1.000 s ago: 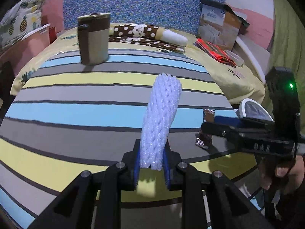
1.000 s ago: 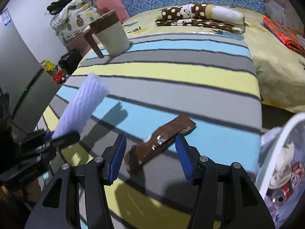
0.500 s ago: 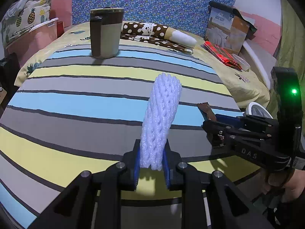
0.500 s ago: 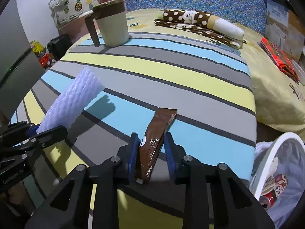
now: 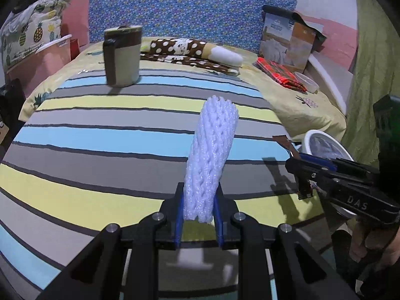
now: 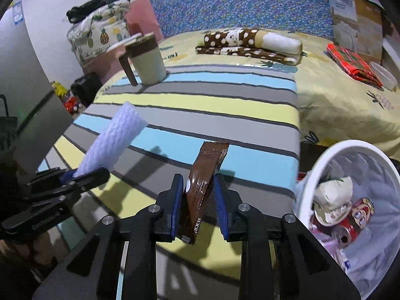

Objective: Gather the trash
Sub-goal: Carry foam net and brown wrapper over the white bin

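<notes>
Left gripper [image 5: 197, 221] clamped on the lower end of a white foam net [image 5: 211, 160], sleeve standing up and leaning slightly right above the striped surface [image 5: 100, 135]. Right gripper [image 6: 197, 210] clenched on a brown sachet [image 6: 203, 182], blue pads [image 6: 178, 200] pressing its sides, sachet tilted up and clear of the surface, its shadow on the grey stripe below. Same sachet seen edge-on from the left wrist view, at the far right, just in front of the bin [image 5: 325, 145]. White bin [image 6: 322, 165] beside the surface's right edge, lined with a bag, holding a crumpled wrapper [image 6: 332, 197] and red cans [image 6: 355, 220]. Mug [image 5: 122, 56] with brown band and handle upright at the far end of the surface, well apart from both grippers. Behind: polka-dot roll [image 5: 192, 50] on a yellow bed [image 5: 300, 100], red folded cloth [image 5: 280, 73], cardboard box [image 5: 287, 42]. Hand [image 5: 367, 247] under the right gripper's handle at lower right.
</notes>
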`<state>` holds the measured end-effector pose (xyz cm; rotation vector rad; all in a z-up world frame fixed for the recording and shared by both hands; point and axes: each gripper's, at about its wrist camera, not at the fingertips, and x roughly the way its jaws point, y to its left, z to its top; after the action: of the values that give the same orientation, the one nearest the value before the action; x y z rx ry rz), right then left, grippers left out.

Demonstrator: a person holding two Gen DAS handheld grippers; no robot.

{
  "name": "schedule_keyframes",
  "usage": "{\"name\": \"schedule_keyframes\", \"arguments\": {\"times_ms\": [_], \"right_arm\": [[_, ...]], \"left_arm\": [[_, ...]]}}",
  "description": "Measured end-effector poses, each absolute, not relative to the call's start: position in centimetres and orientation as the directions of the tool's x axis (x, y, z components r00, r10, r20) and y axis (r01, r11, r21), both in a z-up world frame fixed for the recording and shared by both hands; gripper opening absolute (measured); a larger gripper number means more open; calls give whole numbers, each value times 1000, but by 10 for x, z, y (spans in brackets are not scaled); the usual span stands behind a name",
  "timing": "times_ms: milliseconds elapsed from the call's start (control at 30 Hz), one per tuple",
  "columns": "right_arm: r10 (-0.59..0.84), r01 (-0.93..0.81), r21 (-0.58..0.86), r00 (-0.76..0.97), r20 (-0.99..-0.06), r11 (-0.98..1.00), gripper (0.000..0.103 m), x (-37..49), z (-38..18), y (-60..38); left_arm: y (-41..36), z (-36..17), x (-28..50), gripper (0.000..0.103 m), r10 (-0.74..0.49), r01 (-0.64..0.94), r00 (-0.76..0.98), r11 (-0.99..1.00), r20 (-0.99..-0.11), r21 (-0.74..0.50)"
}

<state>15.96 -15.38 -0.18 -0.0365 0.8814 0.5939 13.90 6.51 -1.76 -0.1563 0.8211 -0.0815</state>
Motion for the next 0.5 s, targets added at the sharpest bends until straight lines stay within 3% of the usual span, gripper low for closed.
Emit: {"name": "schedule_keyframes", "arguments": {"times_ms": [500], "right_arm": [[450, -409, 232, 590, -671, 882, 27, 141, 20, -206]], "left_arm": [[3, 0, 127, 21, -225, 144, 674, 974, -703, -174]]}}
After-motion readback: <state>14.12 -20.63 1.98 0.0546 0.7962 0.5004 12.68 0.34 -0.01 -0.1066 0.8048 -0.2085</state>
